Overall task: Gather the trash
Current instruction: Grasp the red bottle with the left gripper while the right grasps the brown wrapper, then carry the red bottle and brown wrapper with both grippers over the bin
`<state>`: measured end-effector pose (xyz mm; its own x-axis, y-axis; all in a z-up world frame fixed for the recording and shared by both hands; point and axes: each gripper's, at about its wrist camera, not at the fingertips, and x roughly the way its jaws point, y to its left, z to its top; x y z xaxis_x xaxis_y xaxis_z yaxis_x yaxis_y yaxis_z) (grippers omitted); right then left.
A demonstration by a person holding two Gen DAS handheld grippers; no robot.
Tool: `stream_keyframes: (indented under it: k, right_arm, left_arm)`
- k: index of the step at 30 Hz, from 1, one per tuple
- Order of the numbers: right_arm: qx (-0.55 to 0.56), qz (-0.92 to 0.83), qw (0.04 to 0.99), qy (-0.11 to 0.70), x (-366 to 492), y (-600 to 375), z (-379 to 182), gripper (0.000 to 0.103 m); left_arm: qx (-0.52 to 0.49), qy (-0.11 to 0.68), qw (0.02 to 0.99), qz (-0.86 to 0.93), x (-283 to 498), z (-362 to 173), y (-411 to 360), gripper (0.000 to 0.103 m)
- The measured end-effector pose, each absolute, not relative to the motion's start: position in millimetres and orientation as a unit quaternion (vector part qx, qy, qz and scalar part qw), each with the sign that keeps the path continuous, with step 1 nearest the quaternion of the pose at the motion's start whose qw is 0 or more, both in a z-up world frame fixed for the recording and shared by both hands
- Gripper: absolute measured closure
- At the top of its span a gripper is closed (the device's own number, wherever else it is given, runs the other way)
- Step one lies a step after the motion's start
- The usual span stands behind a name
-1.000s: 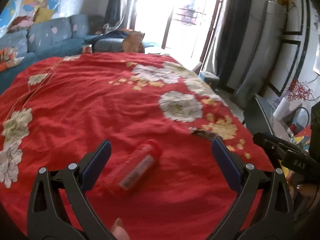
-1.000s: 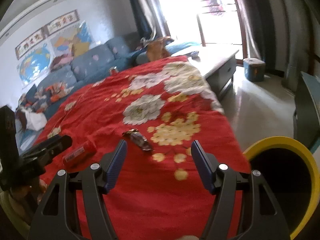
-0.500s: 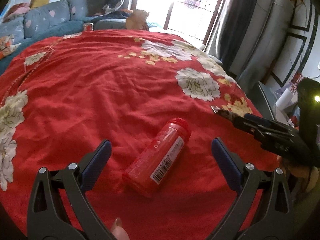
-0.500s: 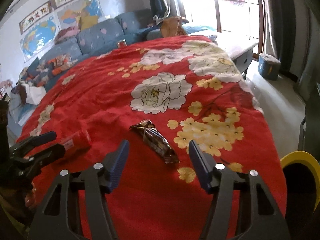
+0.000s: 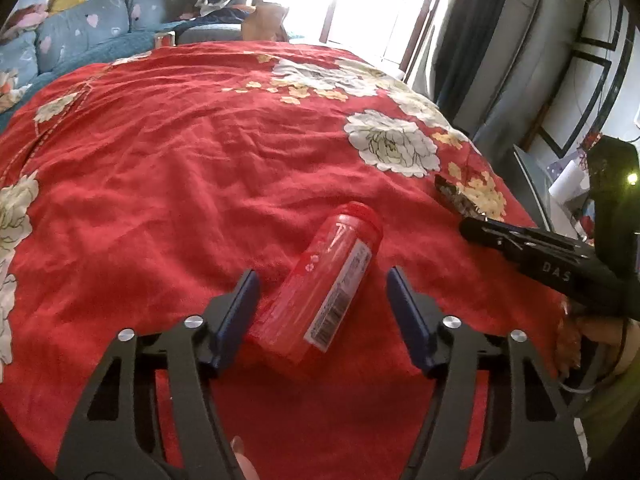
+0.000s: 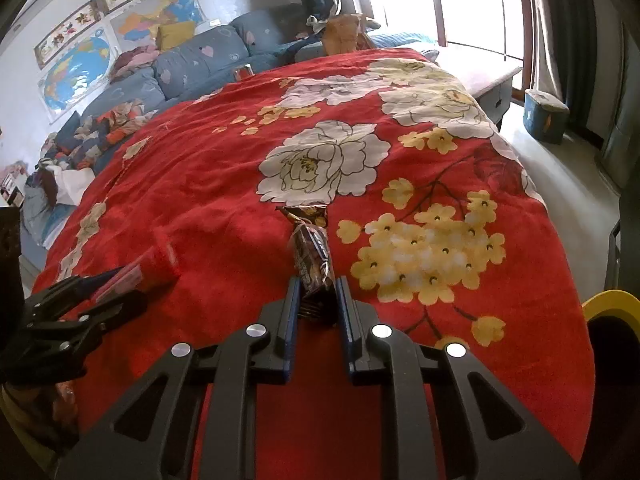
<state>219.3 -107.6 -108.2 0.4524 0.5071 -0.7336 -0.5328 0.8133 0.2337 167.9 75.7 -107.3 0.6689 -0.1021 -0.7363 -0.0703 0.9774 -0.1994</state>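
Observation:
A red plastic bottle [image 5: 326, 280] with a barcode label lies on the red flowered blanket [image 5: 180, 160]. My left gripper [image 5: 322, 312] straddles its lower end with jaws partly open, a gap on each side. A brown snack wrapper [image 6: 310, 252] lies on the blanket; my right gripper [image 6: 318, 308] has closed on its near end. The wrapper also shows in the left wrist view [image 5: 456, 196], with the right gripper [image 5: 472, 232] at it. The left gripper [image 6: 92, 292] and bottle [image 6: 156, 260] show at left in the right wrist view.
A yellow-rimmed bin [image 6: 612, 320] stands at the right off the bed's edge. A blue sofa [image 6: 192, 64] with clothes lies beyond the bed. A low table [image 6: 488, 76] and a blue box [image 6: 546, 116] stand near the bright window.
Both grippers moved forward and down. The left jaws narrowed around the bottle. The right jaws closed on the near end of the wrapper.

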Motion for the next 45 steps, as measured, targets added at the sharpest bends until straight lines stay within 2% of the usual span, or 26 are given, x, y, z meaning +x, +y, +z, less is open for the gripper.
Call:
stream_keyframes:
  k: [5,9,45]
  right_arm:
    - [0.002,0.304,0.855,0.421,211,-116,-106,0.086]
    - [0.017,0.302,0.857,0.417,203,-125,-104,0.086]
    - [0.109,0.197,0.901,0.371,169,-271,-82,0.087]
  left_arm:
    - [-0.094,0.415,0.905,-0.014,168,-109,69,0.068]
    - [-0.095,0.414,0.905,-0.021,166,-108,64,0.074]
    - [-0.060,0.363,0.918,-0.151,154,-62,-67,0.076]
